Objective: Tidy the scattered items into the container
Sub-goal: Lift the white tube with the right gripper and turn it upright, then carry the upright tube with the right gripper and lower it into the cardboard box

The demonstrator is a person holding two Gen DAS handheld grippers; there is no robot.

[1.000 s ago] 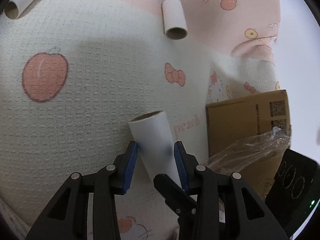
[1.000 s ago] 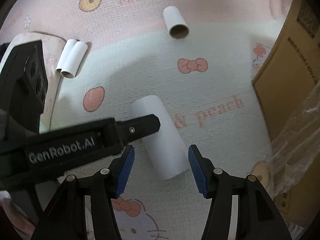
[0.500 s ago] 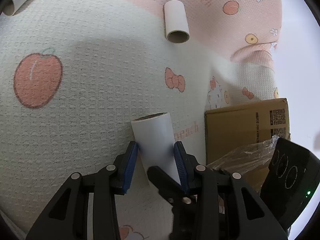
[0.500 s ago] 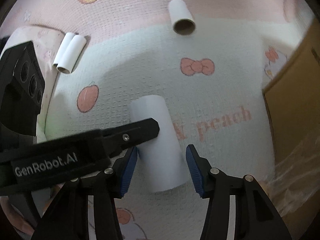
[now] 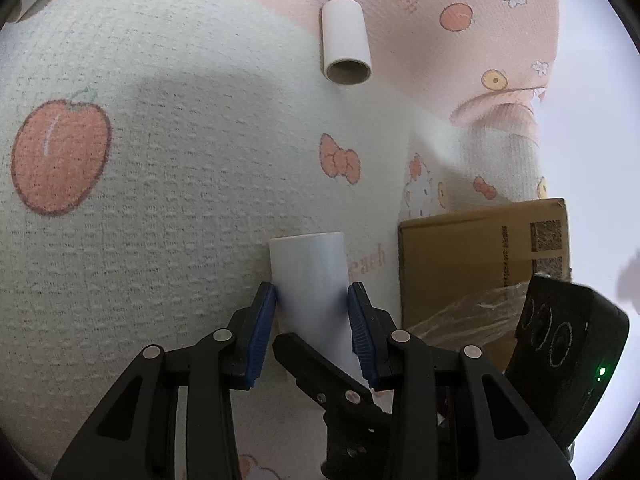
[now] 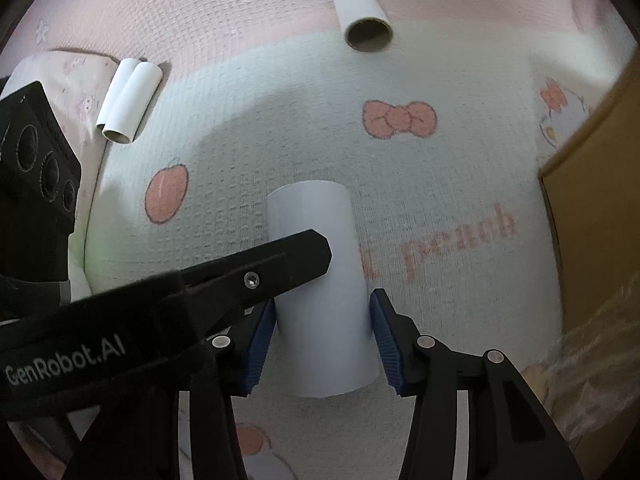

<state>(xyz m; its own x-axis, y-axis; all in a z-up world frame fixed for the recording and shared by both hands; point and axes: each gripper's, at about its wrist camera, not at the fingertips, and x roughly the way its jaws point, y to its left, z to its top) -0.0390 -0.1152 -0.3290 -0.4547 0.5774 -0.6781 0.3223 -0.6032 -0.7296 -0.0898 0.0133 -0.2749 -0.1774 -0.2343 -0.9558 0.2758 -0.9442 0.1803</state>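
A large white paper roll (image 5: 310, 276) lies on the patterned blanket. My left gripper (image 5: 313, 312) is shut on it, both blue pads touching its sides. In the right wrist view the same roll (image 6: 320, 300) sits between the jaws of my right gripper (image 6: 323, 334), which stands open with its pads close to the roll's sides. One left finger (image 6: 280, 264) crosses over the roll there. The cardboard box (image 5: 480, 264) with a plastic liner stands to the right, also in the right wrist view (image 6: 592, 208).
A short cardboard tube (image 5: 346, 44) lies further ahead on the blanket, also in the right wrist view (image 6: 364, 12). A pair of thin white tubes (image 6: 128, 100) lies at the left by a folded cloth. The blanket's edge falls to a white floor (image 5: 592, 128) on the right.
My left gripper has closed onto the large roll. My right gripper has moved in around the roll's near end and narrowed. The roll now lies straighter between both grippers.
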